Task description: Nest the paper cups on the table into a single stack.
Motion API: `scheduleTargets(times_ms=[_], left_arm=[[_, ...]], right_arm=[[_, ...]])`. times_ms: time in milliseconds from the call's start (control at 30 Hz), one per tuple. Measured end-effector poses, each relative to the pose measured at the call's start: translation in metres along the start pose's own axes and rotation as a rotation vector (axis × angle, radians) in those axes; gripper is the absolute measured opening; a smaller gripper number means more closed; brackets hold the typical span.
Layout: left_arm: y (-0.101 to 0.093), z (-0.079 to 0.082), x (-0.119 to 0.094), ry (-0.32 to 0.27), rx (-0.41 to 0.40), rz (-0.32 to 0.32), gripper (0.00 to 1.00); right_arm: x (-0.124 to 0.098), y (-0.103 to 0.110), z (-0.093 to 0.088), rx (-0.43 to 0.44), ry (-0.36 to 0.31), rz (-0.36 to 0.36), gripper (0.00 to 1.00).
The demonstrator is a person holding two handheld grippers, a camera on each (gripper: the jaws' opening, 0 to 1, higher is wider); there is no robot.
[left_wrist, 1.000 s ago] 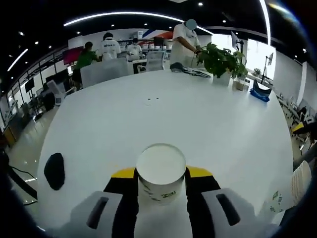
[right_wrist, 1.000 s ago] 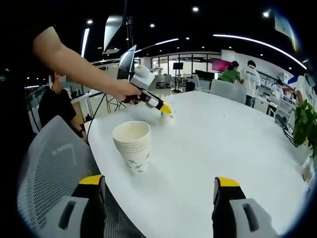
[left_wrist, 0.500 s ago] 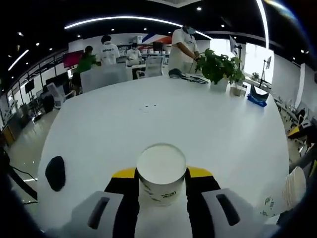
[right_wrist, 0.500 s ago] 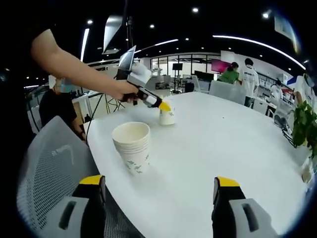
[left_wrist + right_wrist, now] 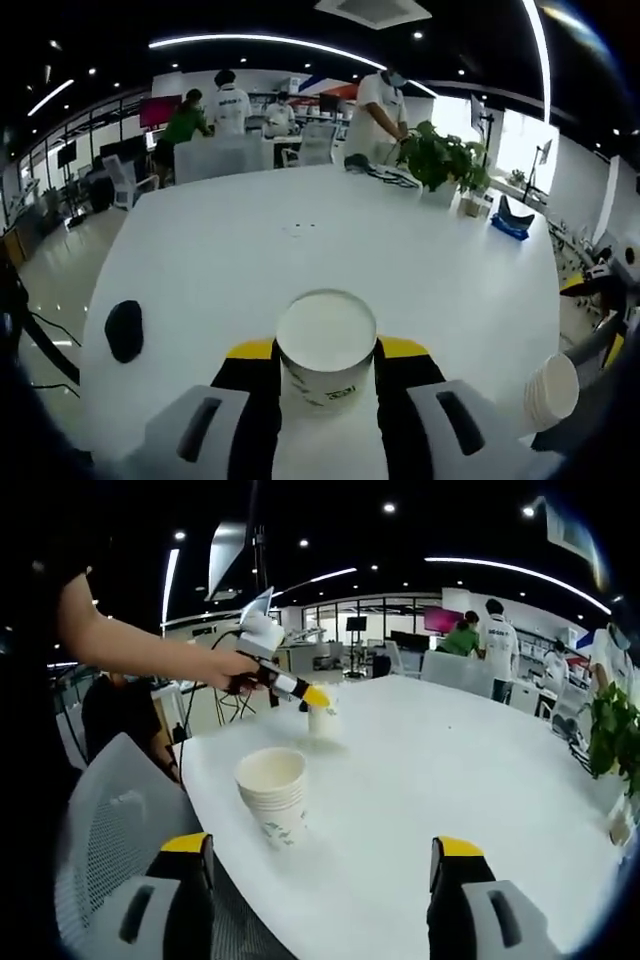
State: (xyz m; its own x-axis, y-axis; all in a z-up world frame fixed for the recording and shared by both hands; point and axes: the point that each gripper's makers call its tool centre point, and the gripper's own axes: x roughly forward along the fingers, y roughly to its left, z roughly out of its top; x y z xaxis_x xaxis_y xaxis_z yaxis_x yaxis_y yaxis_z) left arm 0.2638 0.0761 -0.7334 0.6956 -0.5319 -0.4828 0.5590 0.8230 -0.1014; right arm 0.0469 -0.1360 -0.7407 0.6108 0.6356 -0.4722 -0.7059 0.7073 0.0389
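The left gripper (image 5: 325, 365) has its fingers (image 5: 250, 352) squeezed tight on a paper cup (image 5: 326, 345). In the right gripper view a bare arm (image 5: 130, 650) reaches out long, holding that gripper up. The right gripper (image 5: 325, 855) has its fingers (image 5: 185, 845) spread wide apart, gripping nothing.

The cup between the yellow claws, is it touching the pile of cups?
Apart. In the right gripper view, the single cup held by the left gripper sits well behind the stack of cups, with bare white table between them.
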Motion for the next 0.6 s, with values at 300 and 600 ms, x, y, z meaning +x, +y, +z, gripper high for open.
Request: scheduleTargets(times_ms=[300, 600], left_arm=[[-0.030, 0.019, -0.029, -0.032, 0.023, -0.035, 0.34], [-0.064, 0.046, -0.055, -0.103, -0.014, -0.129, 0.34]], right_arm=[[-0.003, 0.004, 0.018, 0.017, -0.046, 0.002, 0.89], [-0.004, 0.006, 0.041, 0.035, -0.112, 0.016, 0.82]])
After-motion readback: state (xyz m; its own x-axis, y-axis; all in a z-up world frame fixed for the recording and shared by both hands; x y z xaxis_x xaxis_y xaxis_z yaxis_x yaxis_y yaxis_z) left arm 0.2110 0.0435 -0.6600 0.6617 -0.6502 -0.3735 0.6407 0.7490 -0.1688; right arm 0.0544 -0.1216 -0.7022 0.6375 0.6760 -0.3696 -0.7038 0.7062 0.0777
